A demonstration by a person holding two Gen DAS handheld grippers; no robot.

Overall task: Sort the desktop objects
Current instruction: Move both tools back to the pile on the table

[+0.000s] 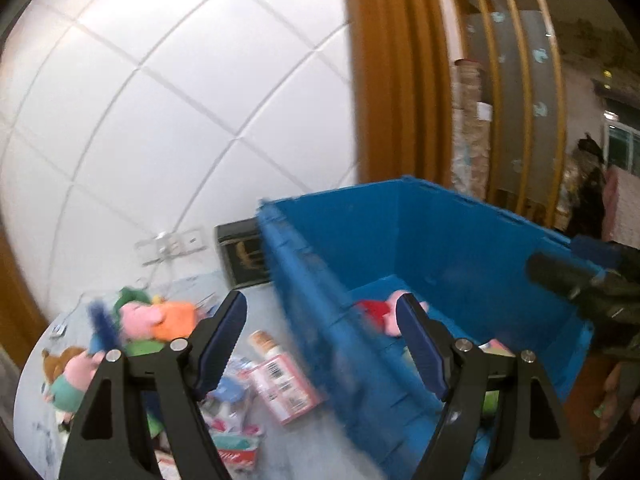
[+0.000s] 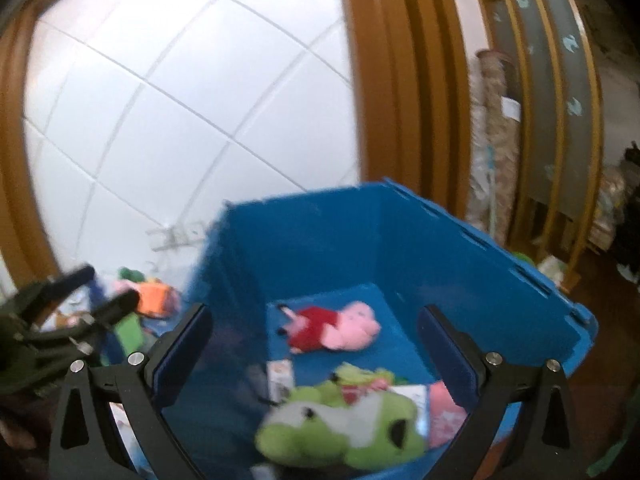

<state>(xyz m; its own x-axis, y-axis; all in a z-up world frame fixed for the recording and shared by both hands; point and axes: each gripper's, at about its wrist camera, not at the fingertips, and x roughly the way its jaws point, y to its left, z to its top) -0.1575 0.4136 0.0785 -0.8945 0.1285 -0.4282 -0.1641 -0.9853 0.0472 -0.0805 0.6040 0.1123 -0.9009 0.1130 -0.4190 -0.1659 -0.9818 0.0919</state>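
Observation:
A deep blue bin [image 1: 440,240] stands on the pale table [image 1: 320,440]. My right gripper [image 2: 316,314] hangs over the bin [image 2: 320,240], open wide with nothing between its pads. Below it in the bin lie a blurred green plush frog [image 2: 340,428], a pink plush pig in a red dress [image 2: 336,326] and small packets. My left gripper [image 1: 322,298] is open and empty above the bin's left wall. Left of the bin on the table lie a plush pig in orange [image 1: 160,316], another plush pig [image 1: 72,376] and a pink box [image 1: 284,384].
A black box [image 1: 244,256] stands behind the bin against the white panelled wall [image 1: 160,120]. A wall socket with cables [image 1: 172,244] is close by. A brown wooden frame [image 1: 396,80] and slatted shelving [image 1: 512,100] rise to the right. Snack packets [image 1: 232,436] crowd the table's near left.

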